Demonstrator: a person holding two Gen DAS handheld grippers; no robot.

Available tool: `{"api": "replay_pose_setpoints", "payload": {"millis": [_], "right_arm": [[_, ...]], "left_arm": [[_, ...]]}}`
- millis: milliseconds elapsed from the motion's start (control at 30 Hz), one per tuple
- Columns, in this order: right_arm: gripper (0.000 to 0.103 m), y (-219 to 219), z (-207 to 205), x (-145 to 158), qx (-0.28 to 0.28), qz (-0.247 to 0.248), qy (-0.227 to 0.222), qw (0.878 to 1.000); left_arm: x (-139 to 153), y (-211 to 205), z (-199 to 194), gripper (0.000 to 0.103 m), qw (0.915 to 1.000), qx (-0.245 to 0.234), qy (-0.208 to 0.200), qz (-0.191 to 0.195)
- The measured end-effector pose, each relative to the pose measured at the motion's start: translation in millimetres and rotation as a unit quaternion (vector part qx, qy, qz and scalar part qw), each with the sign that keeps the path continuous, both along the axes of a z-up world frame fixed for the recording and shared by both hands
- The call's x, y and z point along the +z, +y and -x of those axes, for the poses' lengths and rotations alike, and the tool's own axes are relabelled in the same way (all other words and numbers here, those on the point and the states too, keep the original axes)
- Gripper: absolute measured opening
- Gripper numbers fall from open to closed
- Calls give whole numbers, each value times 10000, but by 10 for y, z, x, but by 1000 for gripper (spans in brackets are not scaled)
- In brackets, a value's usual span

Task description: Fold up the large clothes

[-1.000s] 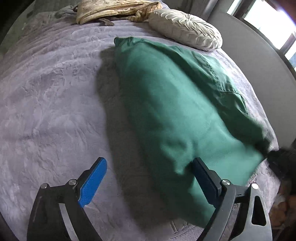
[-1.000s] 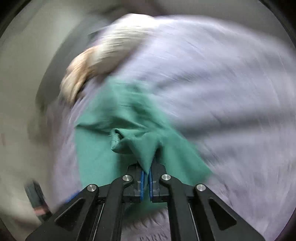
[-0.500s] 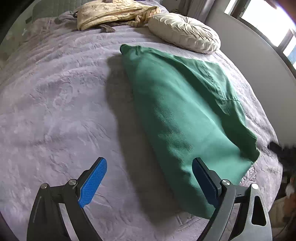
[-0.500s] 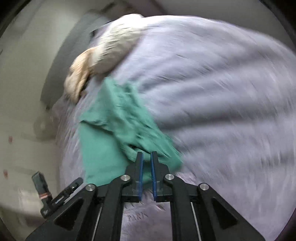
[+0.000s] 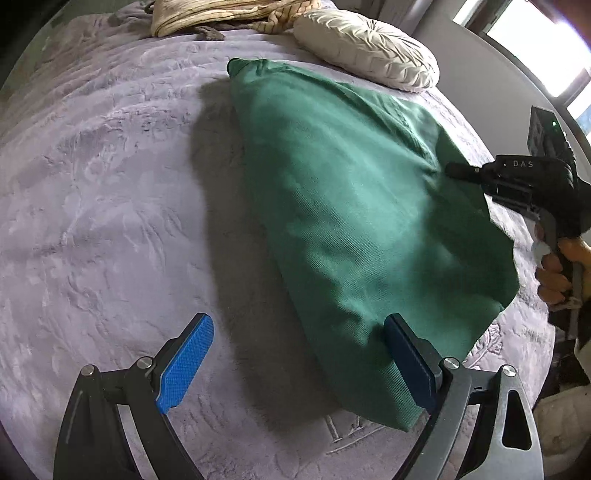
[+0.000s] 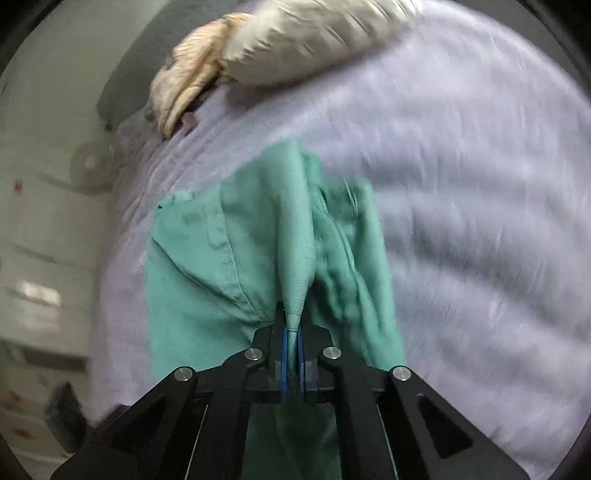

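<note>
Spread wide and holding nothing, the left gripper [image 5: 297, 360] is seen in the left wrist view low over the purple bed [image 5: 110, 192], its right blue pad just touching the near edge of the green garment [image 5: 343, 206]. The garment is laid lengthwise on the bed, its far corner just short of the round cream cushion [image 5: 365, 48] and near the striped cloth [image 5: 221, 14] beyond. Half a second ago the garment's right side lay free; now it is pinched and lifted into a ridge by the right gripper [image 5: 458, 170], which has come in from the right edge of the garment.

From the right wrist view, the right gripper [image 6: 291, 354] is found clenched on a gathered fold of the green garment [image 6: 229, 258], where half a second ago its pads were slightly parted with no cloth between them. A fresh grasp is thus judged to be made, so that this side can be carried over towards the left gripper for the next fold.
</note>
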State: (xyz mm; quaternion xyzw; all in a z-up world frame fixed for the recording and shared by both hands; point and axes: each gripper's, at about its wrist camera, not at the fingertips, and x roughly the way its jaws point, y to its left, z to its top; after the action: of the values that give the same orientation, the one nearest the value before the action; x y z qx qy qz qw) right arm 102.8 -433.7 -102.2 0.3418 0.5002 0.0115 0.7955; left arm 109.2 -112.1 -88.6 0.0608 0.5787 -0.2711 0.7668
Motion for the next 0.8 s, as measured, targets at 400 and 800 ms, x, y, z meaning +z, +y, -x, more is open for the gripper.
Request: {"api": "replay_pose_setpoints", "payload": {"millis": [400, 800], "right_arm": [[6, -388, 237, -314, -382, -611, 254, 9971], [10, 117, 953, 222, 339, -184, 97, 9992]], "left_arm": [[-69, 21, 105, 97, 9999, -27, -36, -150], [-106, -48, 221, 97, 9995, -105, -135, -283]]}}
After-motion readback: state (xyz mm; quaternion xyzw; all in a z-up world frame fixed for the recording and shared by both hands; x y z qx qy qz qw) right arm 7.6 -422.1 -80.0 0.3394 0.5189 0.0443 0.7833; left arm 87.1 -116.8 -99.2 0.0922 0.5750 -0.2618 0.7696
